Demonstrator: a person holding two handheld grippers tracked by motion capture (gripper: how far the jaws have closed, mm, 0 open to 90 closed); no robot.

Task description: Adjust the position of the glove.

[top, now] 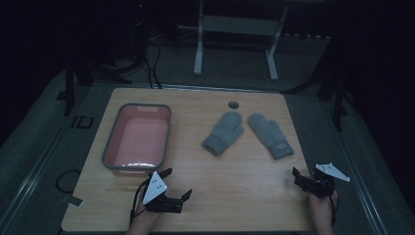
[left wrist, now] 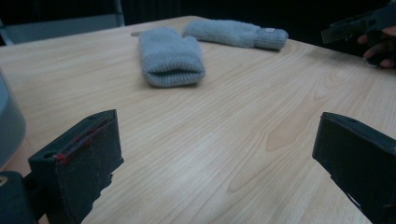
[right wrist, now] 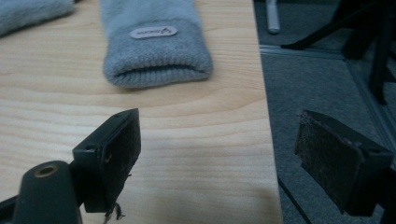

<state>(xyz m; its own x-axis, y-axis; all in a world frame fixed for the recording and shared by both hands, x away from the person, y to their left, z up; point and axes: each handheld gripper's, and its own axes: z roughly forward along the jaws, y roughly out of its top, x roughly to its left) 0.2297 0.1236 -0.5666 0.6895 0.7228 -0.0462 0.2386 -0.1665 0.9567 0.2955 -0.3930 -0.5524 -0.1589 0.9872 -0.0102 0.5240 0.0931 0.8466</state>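
Observation:
Two grey knitted mittens lie flat at the table's centre right, cuffs toward me: the left mitten [top: 223, 132] [left wrist: 170, 56] and the right mitten [top: 270, 135] [right wrist: 154, 46], which bears a small label on its cuff. A pink basin with a grey rim [top: 110, 142] stands empty on the left. My left gripper [top: 180, 182] [left wrist: 217, 154] hovers open near the front edge, just below the basin and aimed toward the mittens. At the front right corner my right gripper [top: 304, 172] [right wrist: 224, 154] is open, one jaw over the table and one past its right edge.
The wooden table [top: 235, 196] has a round cable hole [top: 233, 105] at its back edge. A white frame on legs [top: 198, 58] and cables [top: 152, 63] are on the grey floor behind. The room around is dark.

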